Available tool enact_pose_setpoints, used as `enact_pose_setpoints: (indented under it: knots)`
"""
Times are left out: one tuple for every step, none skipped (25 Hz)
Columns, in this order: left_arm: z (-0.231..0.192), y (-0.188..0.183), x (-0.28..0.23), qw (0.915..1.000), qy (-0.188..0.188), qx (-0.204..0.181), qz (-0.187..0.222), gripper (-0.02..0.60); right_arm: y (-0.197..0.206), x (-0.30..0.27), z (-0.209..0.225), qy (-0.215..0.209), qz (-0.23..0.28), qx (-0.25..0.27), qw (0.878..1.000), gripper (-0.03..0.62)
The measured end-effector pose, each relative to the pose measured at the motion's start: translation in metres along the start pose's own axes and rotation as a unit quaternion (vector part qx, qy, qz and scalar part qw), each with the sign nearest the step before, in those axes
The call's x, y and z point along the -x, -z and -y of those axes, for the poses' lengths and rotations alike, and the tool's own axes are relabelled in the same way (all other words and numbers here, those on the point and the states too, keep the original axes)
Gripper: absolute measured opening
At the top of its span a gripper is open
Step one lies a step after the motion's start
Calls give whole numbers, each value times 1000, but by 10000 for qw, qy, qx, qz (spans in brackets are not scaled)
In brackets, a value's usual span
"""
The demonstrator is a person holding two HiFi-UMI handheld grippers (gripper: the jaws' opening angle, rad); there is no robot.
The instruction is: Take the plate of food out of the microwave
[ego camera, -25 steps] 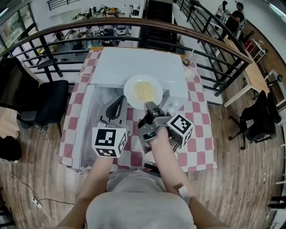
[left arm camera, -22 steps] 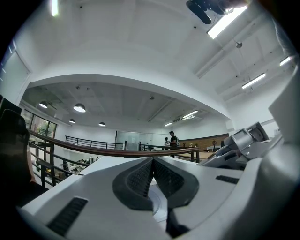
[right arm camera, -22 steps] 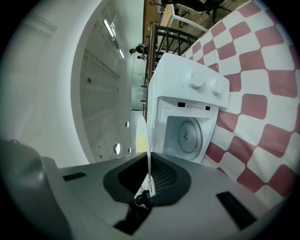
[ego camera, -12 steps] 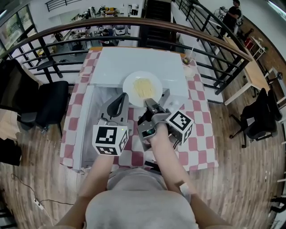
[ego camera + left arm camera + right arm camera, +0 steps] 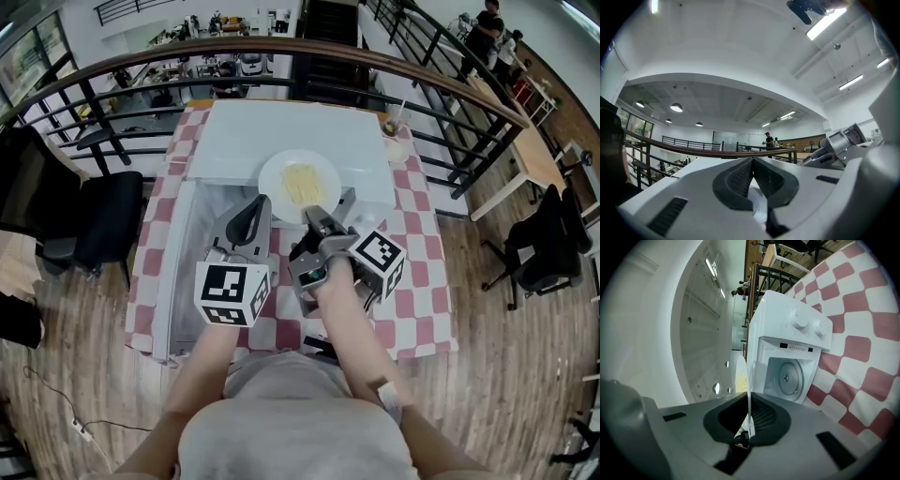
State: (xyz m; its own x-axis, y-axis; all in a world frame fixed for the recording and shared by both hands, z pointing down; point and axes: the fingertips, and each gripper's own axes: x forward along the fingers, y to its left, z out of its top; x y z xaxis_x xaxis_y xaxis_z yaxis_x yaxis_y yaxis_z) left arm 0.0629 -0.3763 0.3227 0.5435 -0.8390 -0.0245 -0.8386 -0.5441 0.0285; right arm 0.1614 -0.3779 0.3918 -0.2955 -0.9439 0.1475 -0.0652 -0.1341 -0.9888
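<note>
Nearest, the left gripper (image 5: 255, 206) had its jaws pressed together, empty, beside the right gripper (image 5: 317, 217), whose jaws pinched the near rim of the plate (image 5: 272, 183). Beyond, that plate of yellow food (image 5: 301, 187) hung outside the open microwave (image 5: 244, 141) on the checked tablecloth (image 5: 412, 234).

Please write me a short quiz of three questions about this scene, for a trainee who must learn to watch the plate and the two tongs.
1. Choose one. What do the right tongs grip?
A) the microwave door
B) the rim of the plate
C) a cup

2. True or false: the plate sits inside the microwave.

3. Fill the gap: the left tongs are ____ and hold nothing.

Key
1. B.
2. False. The plate is outside, and the open microwave shows only its bare turntable.
3. shut.
</note>
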Motion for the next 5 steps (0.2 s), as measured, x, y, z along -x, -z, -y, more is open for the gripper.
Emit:
enact_pose_setpoints:
  knots:
    - [0,0,0,10000,3,7,-3,3,0,0,0,8,-4,2,10000,31]
    - [1,1,0,10000,6,13,-4,2,0,0,1,15,-4,4,10000,31]
    - [1,1,-1,10000,10,15,-4,3,-1,0,1,21,-4,5,10000,31]
    - [2,1,-1,10000,15,15,-3,3,-1,0,1,26,-3,6,10000,32]
    - [2,1,-1,10000,19,15,-2,3,-2,-1,1,30,-3,6,10000,32]
